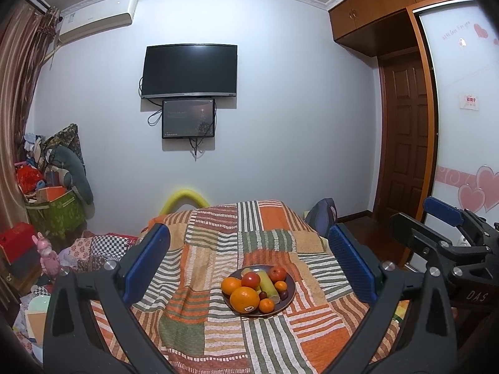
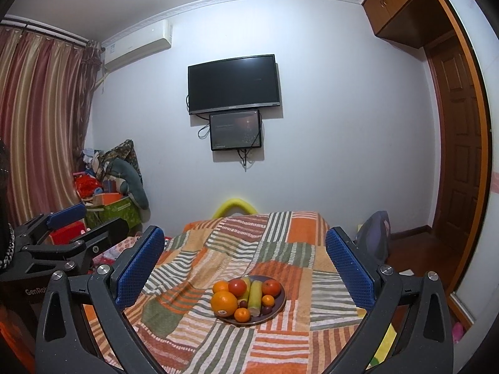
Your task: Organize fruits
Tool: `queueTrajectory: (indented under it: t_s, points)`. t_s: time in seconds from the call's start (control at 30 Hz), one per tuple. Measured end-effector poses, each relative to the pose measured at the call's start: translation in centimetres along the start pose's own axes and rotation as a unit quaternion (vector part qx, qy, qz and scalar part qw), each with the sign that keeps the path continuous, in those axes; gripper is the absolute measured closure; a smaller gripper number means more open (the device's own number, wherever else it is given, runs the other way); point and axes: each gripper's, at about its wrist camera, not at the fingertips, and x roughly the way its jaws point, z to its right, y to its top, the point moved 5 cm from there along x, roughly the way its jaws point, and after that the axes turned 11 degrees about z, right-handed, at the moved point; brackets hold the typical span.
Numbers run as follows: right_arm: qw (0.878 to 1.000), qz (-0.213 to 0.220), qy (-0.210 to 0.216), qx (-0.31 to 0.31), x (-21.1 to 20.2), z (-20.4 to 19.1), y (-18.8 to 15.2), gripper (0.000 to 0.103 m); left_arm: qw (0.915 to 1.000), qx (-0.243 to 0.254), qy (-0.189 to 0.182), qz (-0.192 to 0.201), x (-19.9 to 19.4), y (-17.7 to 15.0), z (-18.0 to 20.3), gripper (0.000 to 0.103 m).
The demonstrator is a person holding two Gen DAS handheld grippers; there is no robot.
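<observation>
A dark round plate [image 1: 288, 299] [image 2: 278, 307] sits on the striped patchwork bedspread [image 1: 218, 327] [image 2: 202, 327]. It holds a big stickered orange [image 1: 244, 299] [image 2: 223, 303], smaller oranges, red apples [image 1: 250, 279] [image 2: 237, 287], dark plums and pale green sugarcane pieces [image 1: 268, 283] [image 2: 255, 296]. My left gripper [image 1: 249, 268] is open and empty, held above and short of the plate. My right gripper [image 2: 246, 265] is open and empty likewise. It also shows at the right of the left wrist view [image 1: 446, 227]; the left gripper shows at the left of the right wrist view [image 2: 68, 227].
A TV [image 1: 189, 71] and a small screen [image 1: 188, 119] hang on the far wall. Piled boxes, bags and toys [image 1: 53, 193] stand left of the bed. A wooden door [image 1: 402, 137] and wardrobe are on the right. A yellow foam arch [image 1: 184, 199] is behind the bed.
</observation>
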Motion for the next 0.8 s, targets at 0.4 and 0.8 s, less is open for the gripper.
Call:
queueTrajectory:
  t_s: [0.4, 0.8]
  points:
    - [1.0, -0.005, -0.003, 0.002, 0.27, 0.3, -0.18, 0.0, 1.0, -0.006, -0.001, -0.002, 0.15, -0.05, -0.22, 0.0]
    - [1.0, -0.006, -0.008, -0.003, 0.41, 0.23, -0.24, 0.0, 0.9999, -0.009, -0.01, 0.0, 0.12, -0.01, -0.31, 0.0]
